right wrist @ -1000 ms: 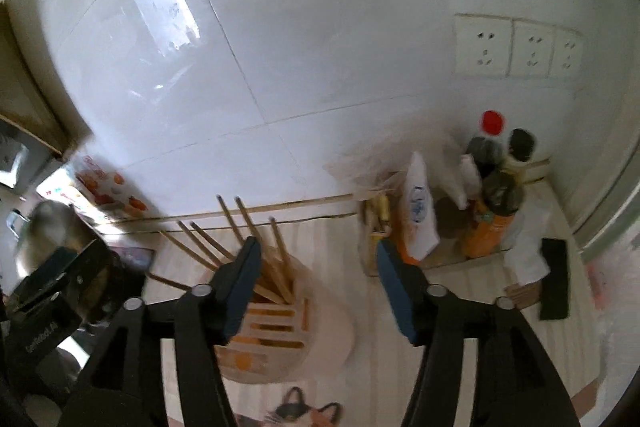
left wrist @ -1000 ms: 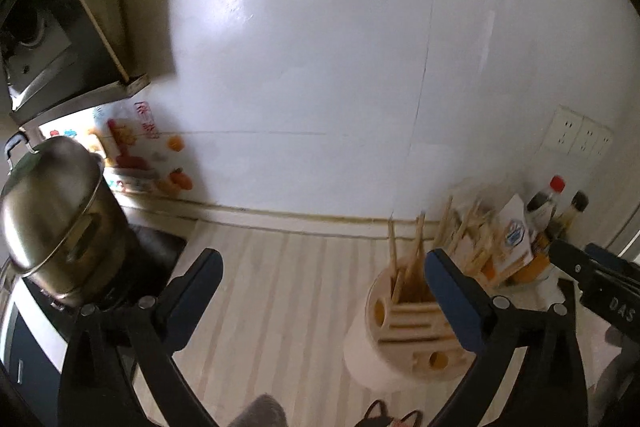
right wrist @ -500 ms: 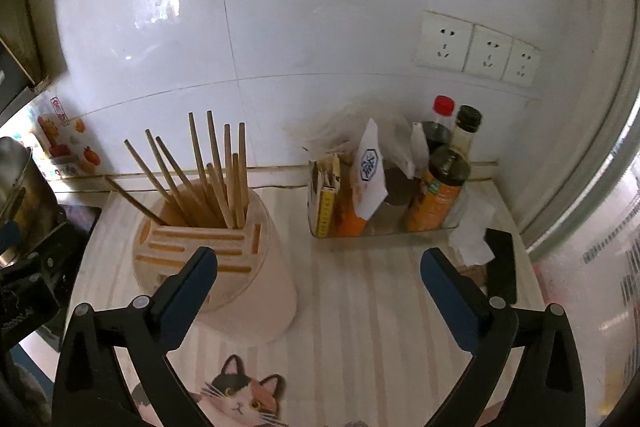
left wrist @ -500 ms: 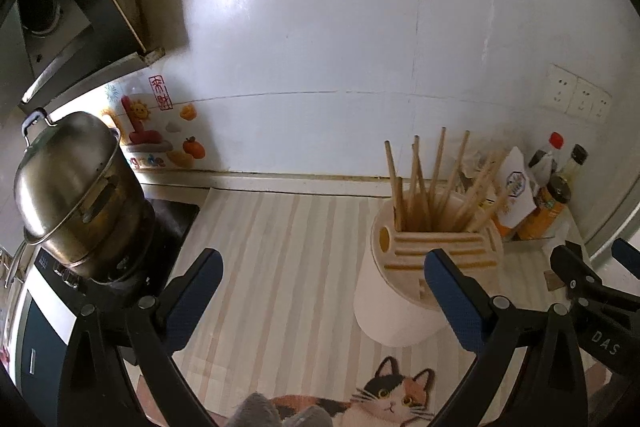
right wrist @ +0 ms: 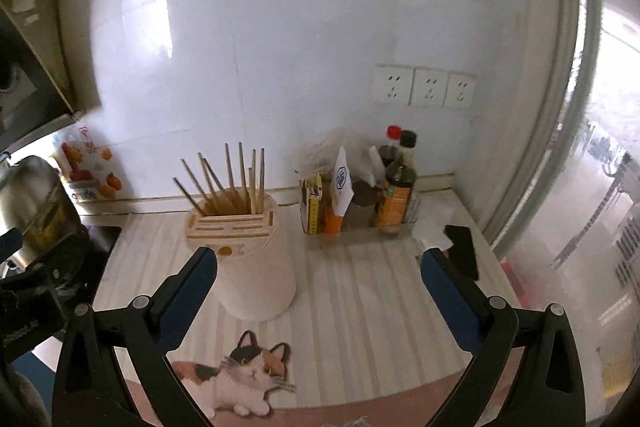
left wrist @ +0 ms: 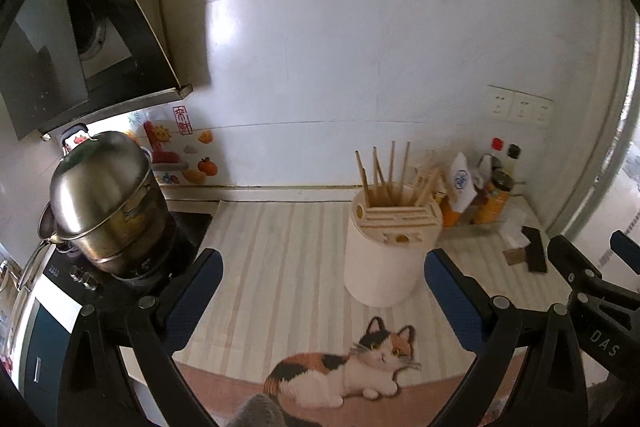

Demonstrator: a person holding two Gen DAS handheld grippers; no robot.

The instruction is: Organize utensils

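A cream cylindrical utensil holder (left wrist: 386, 259) (right wrist: 256, 267) with a slotted wooden top stands on the striped countertop. Several wooden chopsticks (left wrist: 386, 171) (right wrist: 232, 179) stand upright in it. My left gripper (left wrist: 320, 291) is open and empty, held back from the holder, which sits just inside its right finger. My right gripper (right wrist: 320, 287) is open and empty; the holder sits just behind its left finger. Each gripper shows at the other view's edge.
A steel pot (left wrist: 104, 199) sits on the stove at left. A clear tray of sauce bottles and packets (right wrist: 360, 203) stands by the wall at right, a black phone (right wrist: 462, 255) beside it. A cat-print mat (left wrist: 348, 371) lies at the counter's front edge. Wall sockets (right wrist: 424, 87) are above.
Both grippers have pulled back and up from the holder. The right gripper has opened wide. The holder now looks farther away, and the cat mat has come into view.
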